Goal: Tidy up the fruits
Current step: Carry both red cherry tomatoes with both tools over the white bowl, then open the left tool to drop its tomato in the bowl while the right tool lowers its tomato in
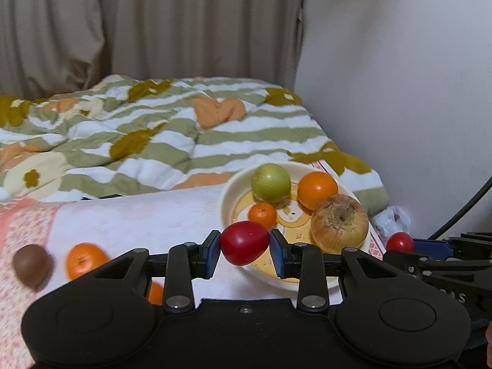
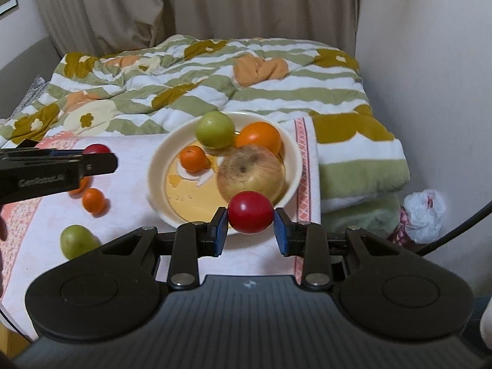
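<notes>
My left gripper (image 1: 245, 246) is shut on a red oval fruit (image 1: 243, 238), held just in front of the near rim of a cream plate (image 1: 226, 196). My right gripper (image 2: 250, 224) is shut on a round red fruit (image 2: 250, 212) over the plate's (image 2: 156, 160) near edge. On the plate lie a green fruit (image 2: 215, 129), a large orange (image 2: 259, 138), a small mandarin (image 2: 193, 158) and a big pale apple (image 2: 250, 175). Each gripper shows in the other's view: the right gripper (image 1: 404, 244) beside the plate on the right, the left gripper (image 2: 103, 158) to the plate's left.
Loose on the pink-and-white cloth (image 2: 129, 215) left of the plate lie a mandarin (image 2: 93, 200), a green fruit (image 2: 75, 240), an orange (image 1: 84, 259) and a brown kiwi-like fruit (image 1: 30, 264). A striped quilt (image 2: 215, 86) lies behind. A wall and a white plastic bag (image 2: 424, 215) are at the right.
</notes>
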A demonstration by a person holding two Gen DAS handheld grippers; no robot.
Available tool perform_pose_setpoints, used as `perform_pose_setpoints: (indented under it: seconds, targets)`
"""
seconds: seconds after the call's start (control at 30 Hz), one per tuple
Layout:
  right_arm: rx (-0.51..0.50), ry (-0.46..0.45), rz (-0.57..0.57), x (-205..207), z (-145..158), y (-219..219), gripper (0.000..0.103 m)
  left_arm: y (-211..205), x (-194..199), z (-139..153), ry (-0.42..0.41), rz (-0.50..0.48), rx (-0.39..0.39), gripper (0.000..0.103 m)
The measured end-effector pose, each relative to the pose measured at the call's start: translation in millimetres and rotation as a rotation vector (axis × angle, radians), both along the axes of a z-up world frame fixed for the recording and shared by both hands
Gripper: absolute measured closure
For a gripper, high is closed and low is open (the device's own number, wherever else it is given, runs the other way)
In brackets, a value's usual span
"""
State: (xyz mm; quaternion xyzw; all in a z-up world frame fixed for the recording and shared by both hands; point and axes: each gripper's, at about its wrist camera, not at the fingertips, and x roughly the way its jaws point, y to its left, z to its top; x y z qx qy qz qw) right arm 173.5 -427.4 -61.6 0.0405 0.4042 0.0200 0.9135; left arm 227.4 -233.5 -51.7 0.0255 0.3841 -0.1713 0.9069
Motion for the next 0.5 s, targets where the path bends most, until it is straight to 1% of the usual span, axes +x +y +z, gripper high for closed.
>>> perform_pose_setpoints:
  seconds: [0.17,0.37,0.43,0.47,0.5]
  targets:
    - [0.005,0.015,-0.033,4,-8,-8,0.055,-19,24,-21,0.044,-0.058,0.04,0.065]
    - [0.016,0.024,-0.086,7,-13,-12,0.055,-31,37,-34,0.054,-0.109,0.073,0.064]
    - [0.016,0.023,-0.101,7,-12,-13,0.056,-33,38,-35,0.05,-0.121,0.082,0.055]
    - [0.016,0.022,-0.107,6,-12,-13,0.055,-34,38,-34,0.044,-0.125,0.083,0.038]
    - [0.014,0.022,-0.113,5,-12,-14,0.055,-33,37,-31,0.032,-0.124,0.082,0.017]
